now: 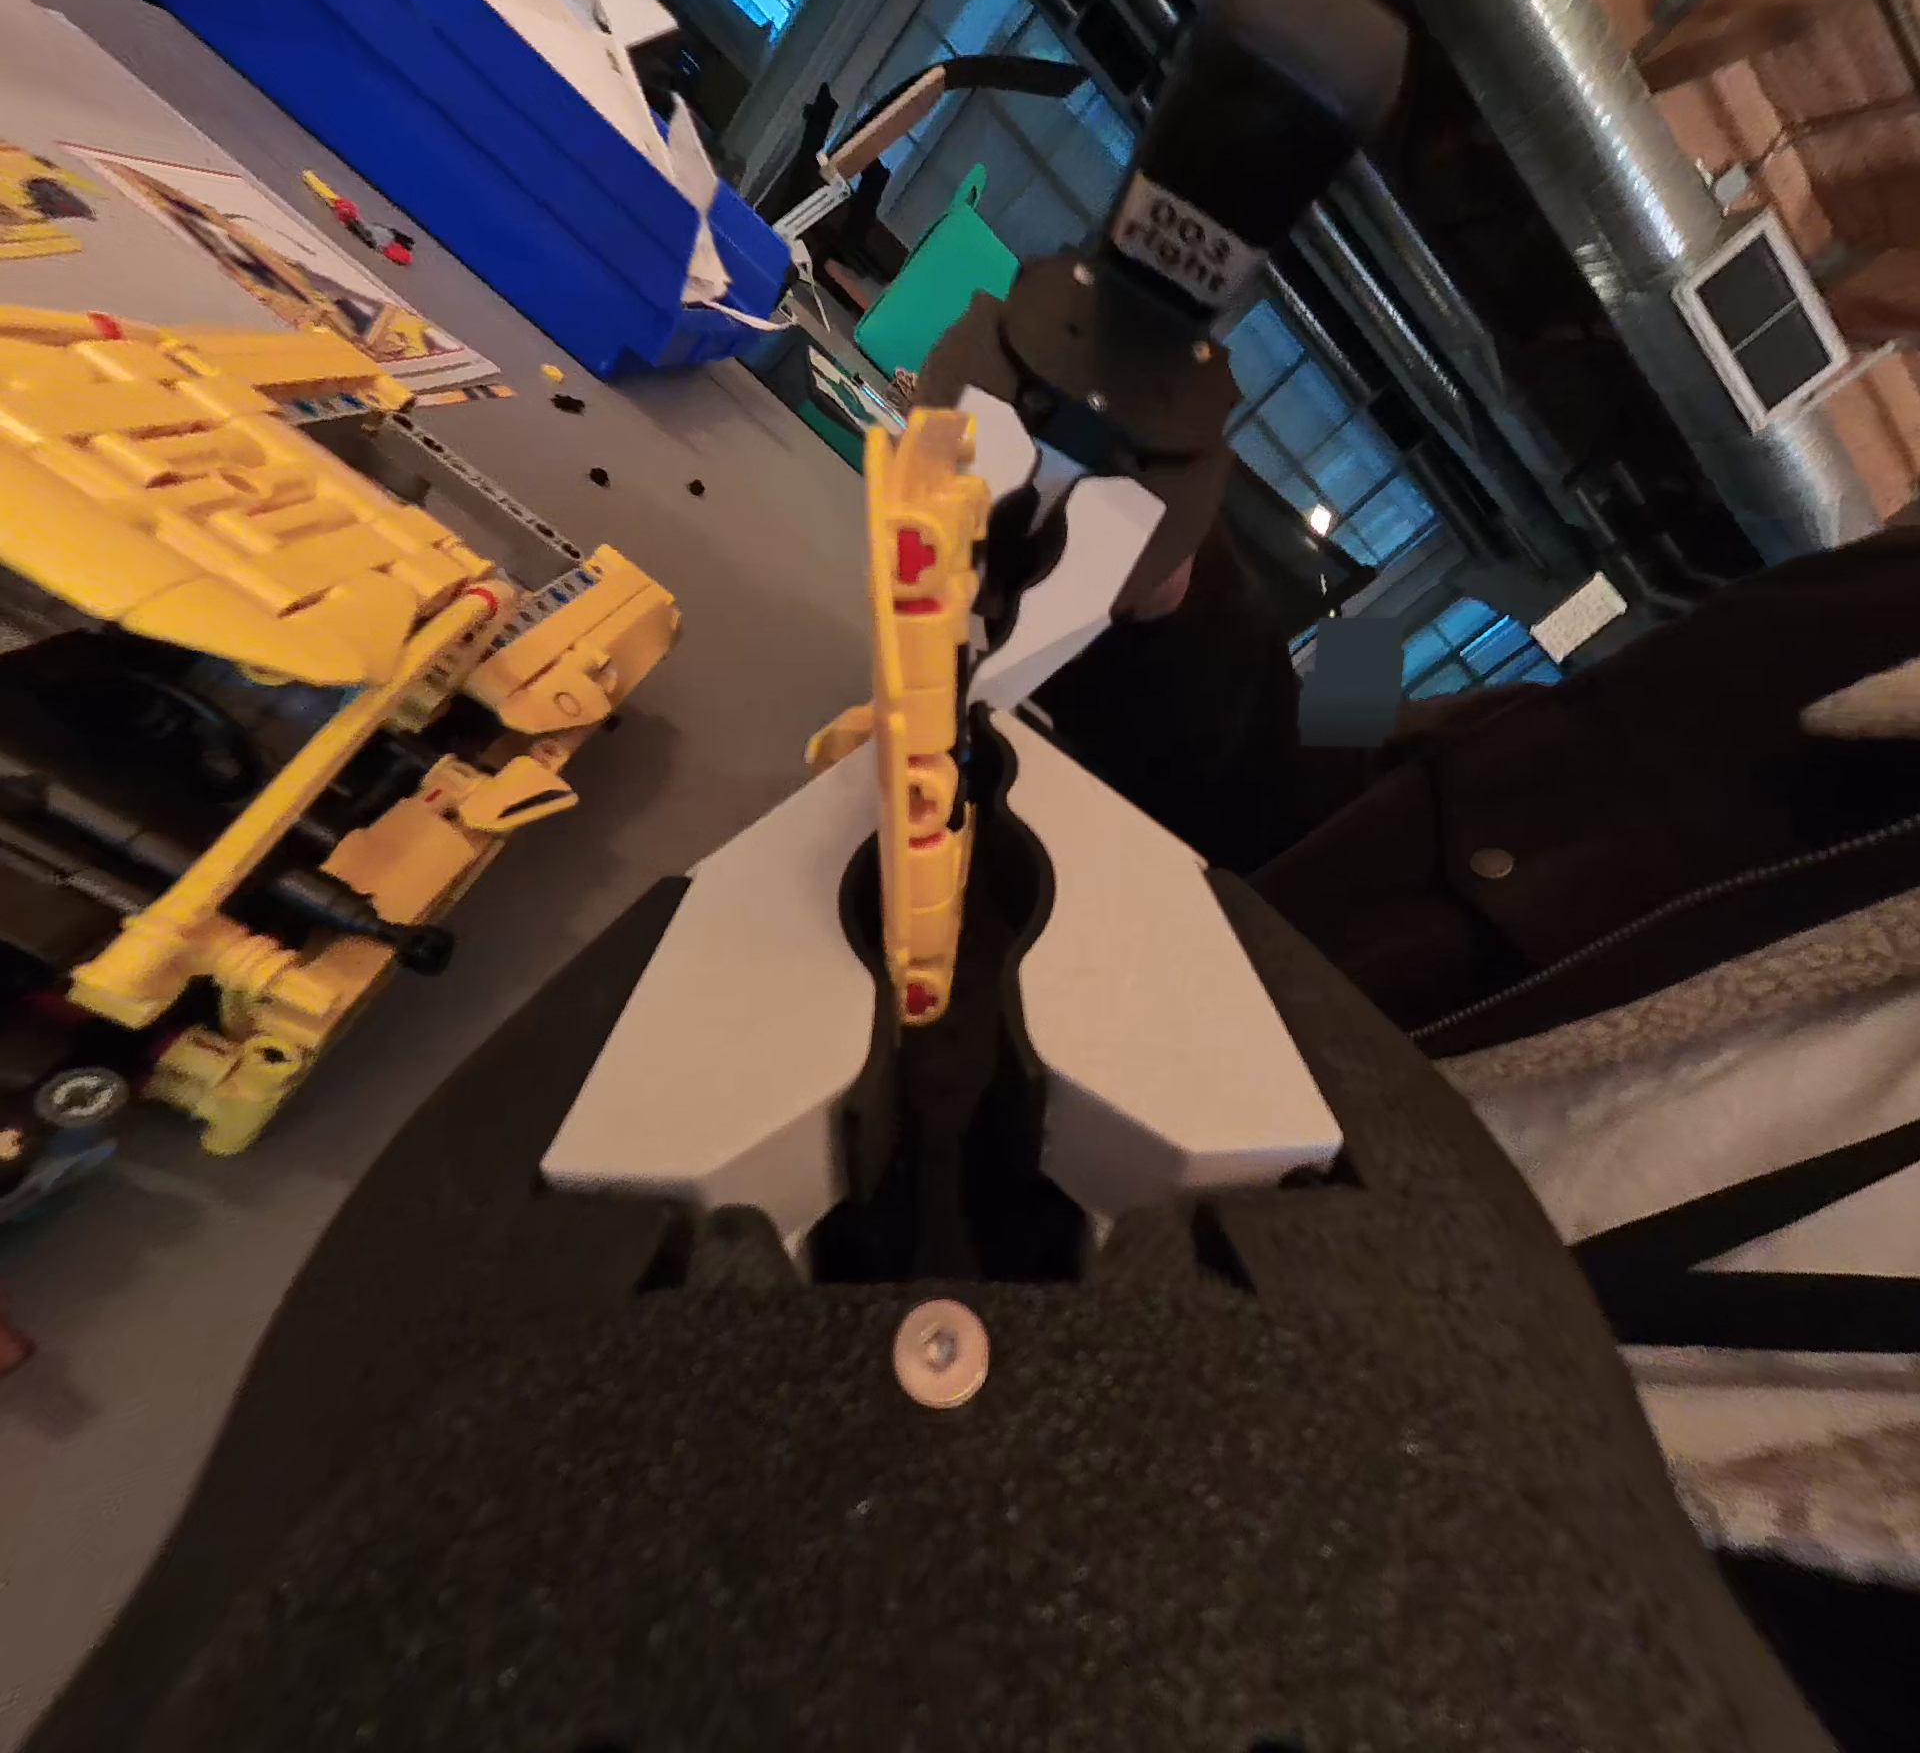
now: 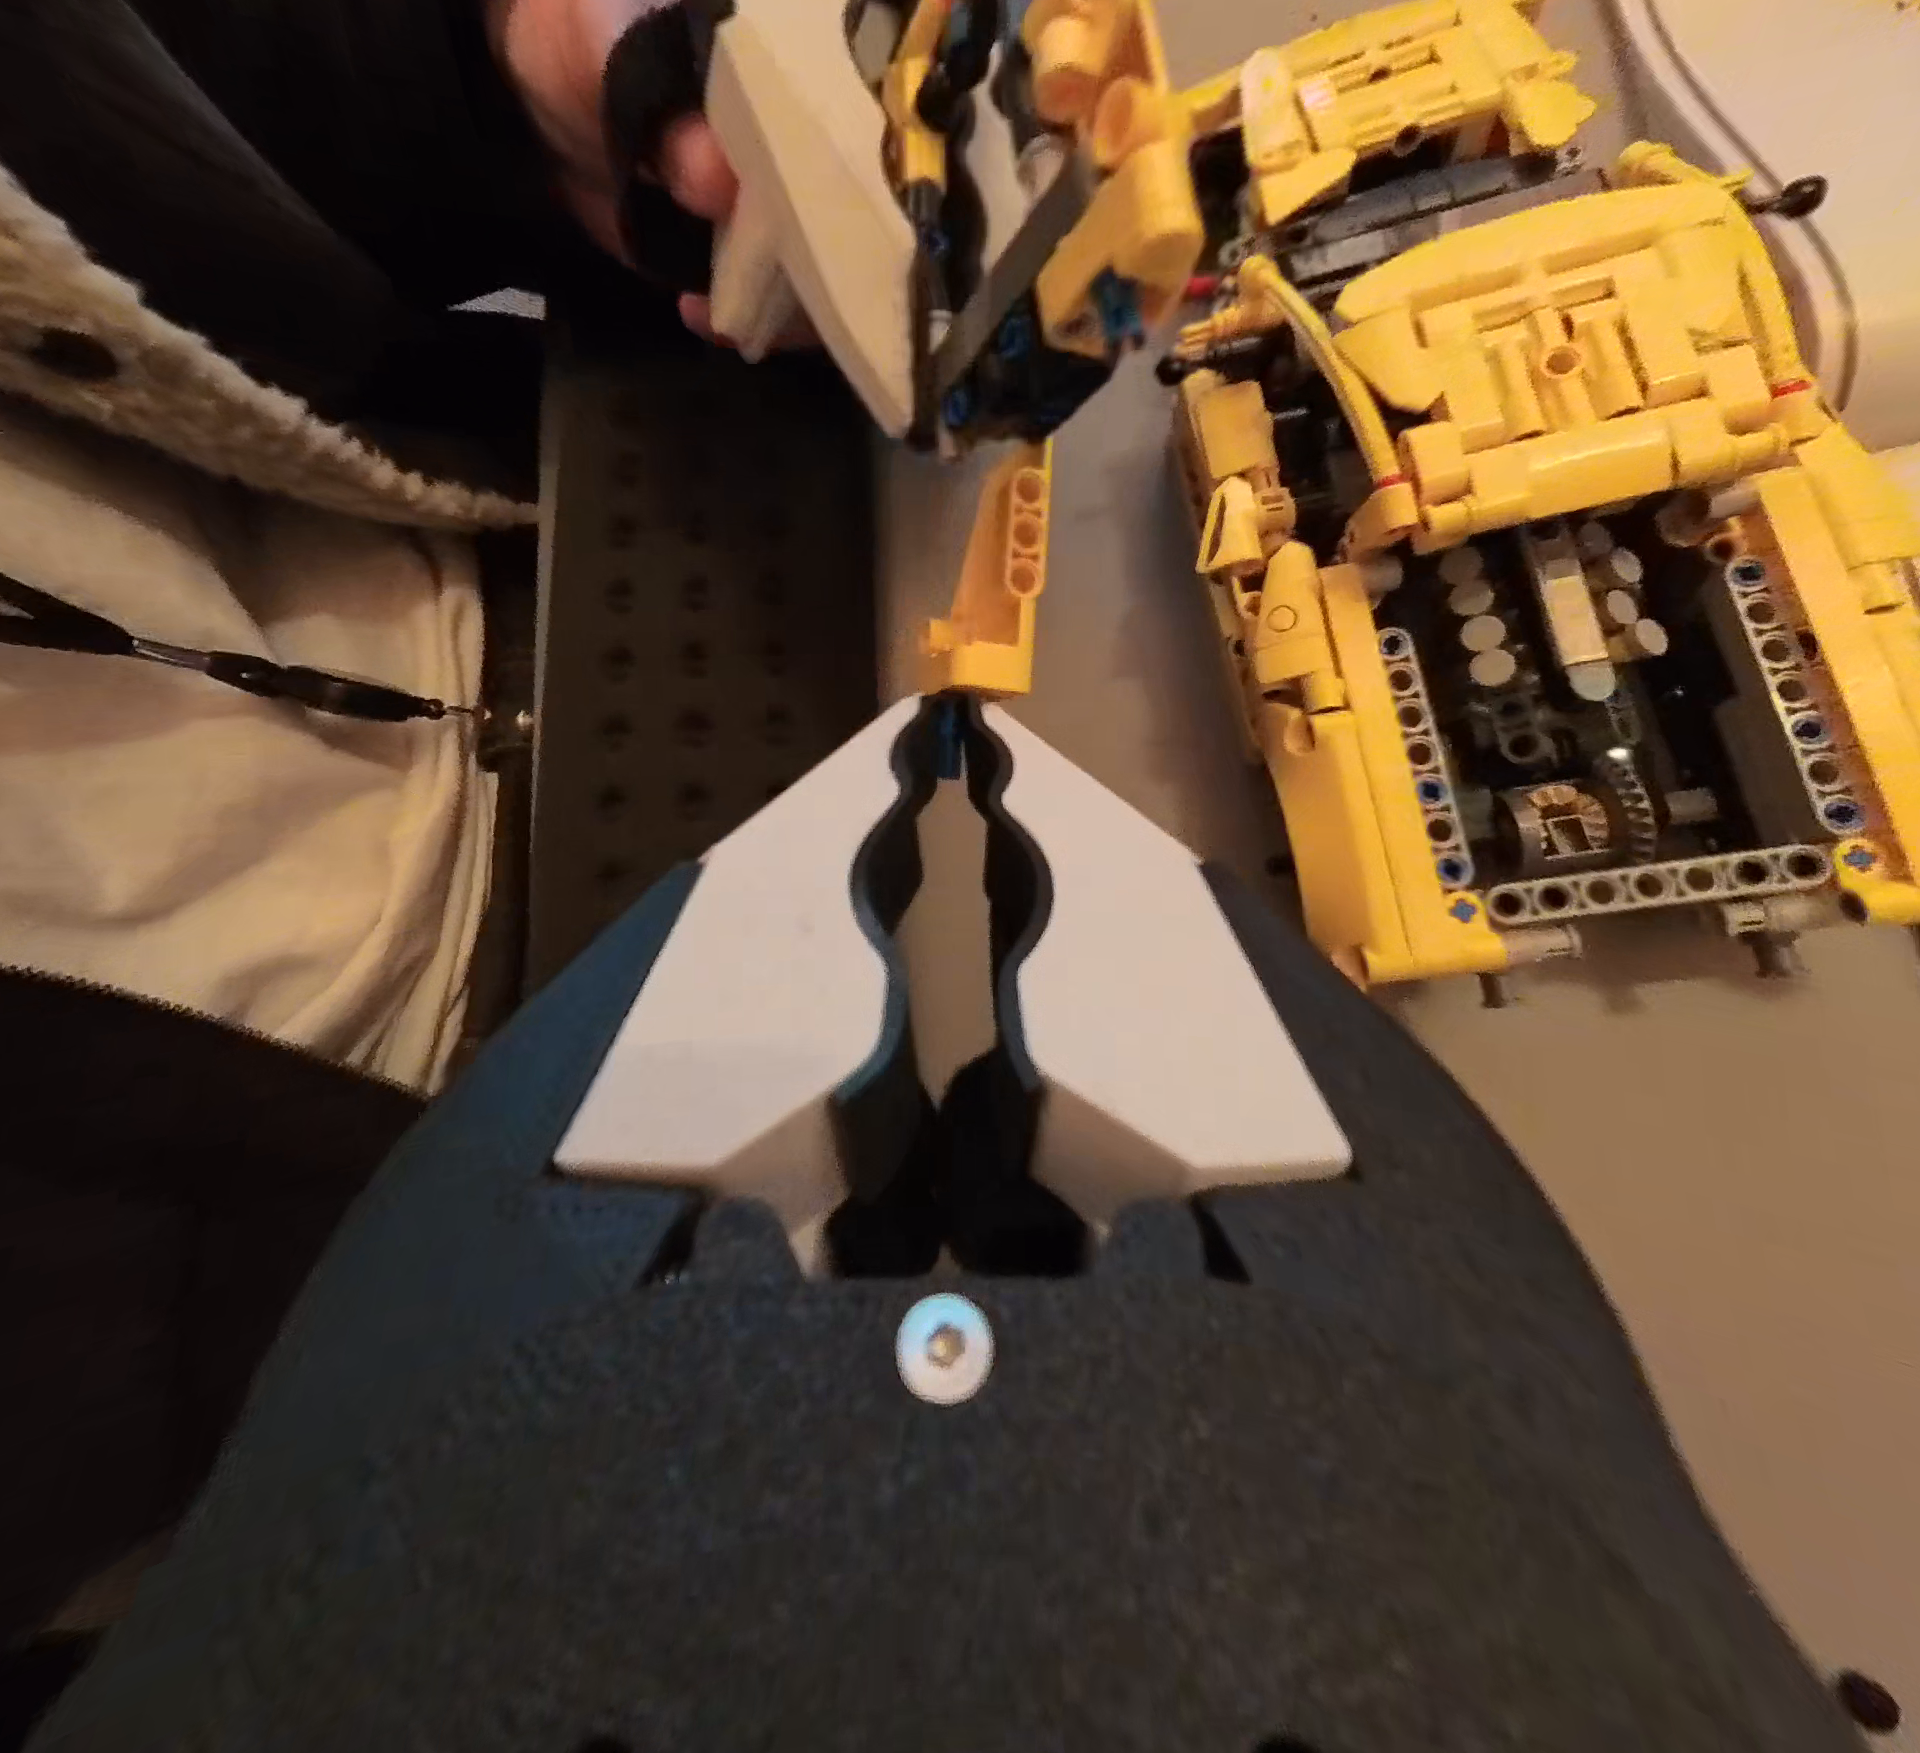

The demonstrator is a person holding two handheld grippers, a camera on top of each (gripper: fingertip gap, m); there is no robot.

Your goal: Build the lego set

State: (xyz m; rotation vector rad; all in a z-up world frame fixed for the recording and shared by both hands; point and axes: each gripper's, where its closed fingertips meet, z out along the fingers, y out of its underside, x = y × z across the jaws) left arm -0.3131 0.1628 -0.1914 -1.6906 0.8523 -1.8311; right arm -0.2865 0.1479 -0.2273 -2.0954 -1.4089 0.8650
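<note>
Two grippers were closed on parts of one yellow sub-assembly when I looked. My left gripper (image 1: 961, 747) had its jaws narrowed around a long yellow panel assembly (image 1: 925, 716) with red pins, held edge-on between the white fingers (image 1: 769, 1007) so that its long axis ran straight out along them. My right gripper (image 2: 951, 716) was pinched nearly shut on a small blue pin (image 2: 948, 729) at the very fingertips, and that pin carried a short yellow liftarm (image 2: 1003, 576) pointing directly away from the tool.

In the right wrist view the left gripper (image 2: 935, 415) sat just beyond the far end of the liftarm, so the two held parts lay almost end to end and roughly in line. I judged the coming move to be a straight push along that shared axis, with the right tool the one advancing.

The big yellow Technic car (image 2: 1538, 560) stood on the grey table (image 2: 1403, 1288), to the right of the liftarm and apart from it. Beyond the car in the left wrist view were an instruction booklet (image 1: 301, 269) and a blue bin (image 1: 395, 93).
</note>
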